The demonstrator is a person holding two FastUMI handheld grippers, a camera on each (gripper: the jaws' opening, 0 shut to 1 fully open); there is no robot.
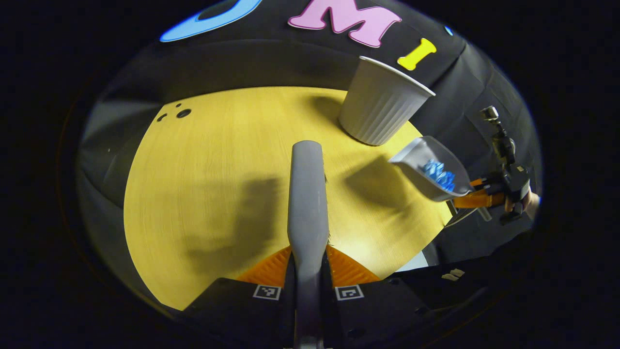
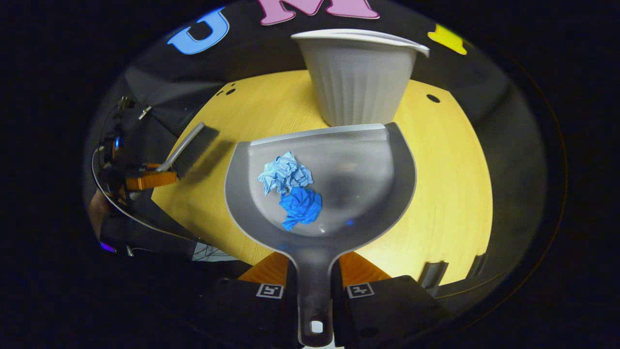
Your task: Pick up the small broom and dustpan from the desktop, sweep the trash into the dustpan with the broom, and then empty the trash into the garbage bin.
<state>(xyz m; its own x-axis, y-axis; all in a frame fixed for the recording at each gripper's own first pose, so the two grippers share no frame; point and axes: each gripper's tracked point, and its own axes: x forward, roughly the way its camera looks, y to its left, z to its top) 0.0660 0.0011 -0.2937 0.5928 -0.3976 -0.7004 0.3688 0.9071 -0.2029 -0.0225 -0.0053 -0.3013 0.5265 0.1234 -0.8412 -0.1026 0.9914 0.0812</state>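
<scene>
Left gripper view: broom (image 1: 306,203) handle sits nearest, clamped betw. your left tongs (image 1: 307,271), long axis pointing straight ahead over the worktop (image 1: 203,194). Bin (image 1: 382,104) stands upright far right on the worktop; dustpan (image 1: 431,169) w/ blue trash (image 1: 438,174) hangs near it, held by your right tongs (image 1: 477,191).

Right gripper view: dustpan handle is clamped in your right tongs, pan lip pointing at the bin dead ahead, just beyond and higher than the lip. Two paper wads sit mid-pan. Right hand is the nearer one, so I'd judge you need to lift, then tip fwd over the rim. Left tongs hold the broom well off to the side.
</scene>
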